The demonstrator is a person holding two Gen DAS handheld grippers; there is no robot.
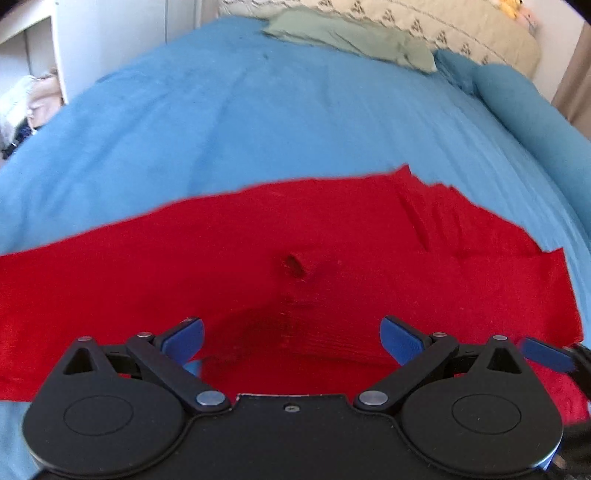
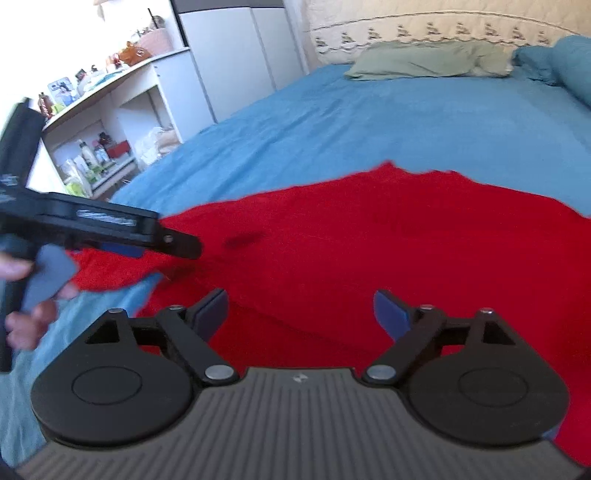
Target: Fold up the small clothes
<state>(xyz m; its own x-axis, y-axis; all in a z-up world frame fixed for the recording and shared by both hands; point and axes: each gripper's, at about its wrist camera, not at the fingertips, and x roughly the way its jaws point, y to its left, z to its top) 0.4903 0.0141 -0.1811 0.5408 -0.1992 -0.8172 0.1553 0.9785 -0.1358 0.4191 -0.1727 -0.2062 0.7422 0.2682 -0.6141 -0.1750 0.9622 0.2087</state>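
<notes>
A red garment (image 1: 295,258) lies spread flat on the blue bedspread (image 1: 258,122), with a small dark dimple near its middle and a folded layer at its right. It also fills the right wrist view (image 2: 369,251). My left gripper (image 1: 291,339) is open and empty, its blue fingertips wide apart just over the near part of the garment. My right gripper (image 2: 300,314) is open and empty above the garment's near edge. The left gripper also shows from the side in the right wrist view (image 2: 162,240), held over the garment's left part.
A green pillow (image 2: 424,59) and a blue pillow (image 2: 561,62) lie at the head of the bed by a patterned headboard (image 2: 443,29). White shelves with bottles (image 2: 96,147) and a white cupboard (image 2: 236,55) stand left of the bed.
</notes>
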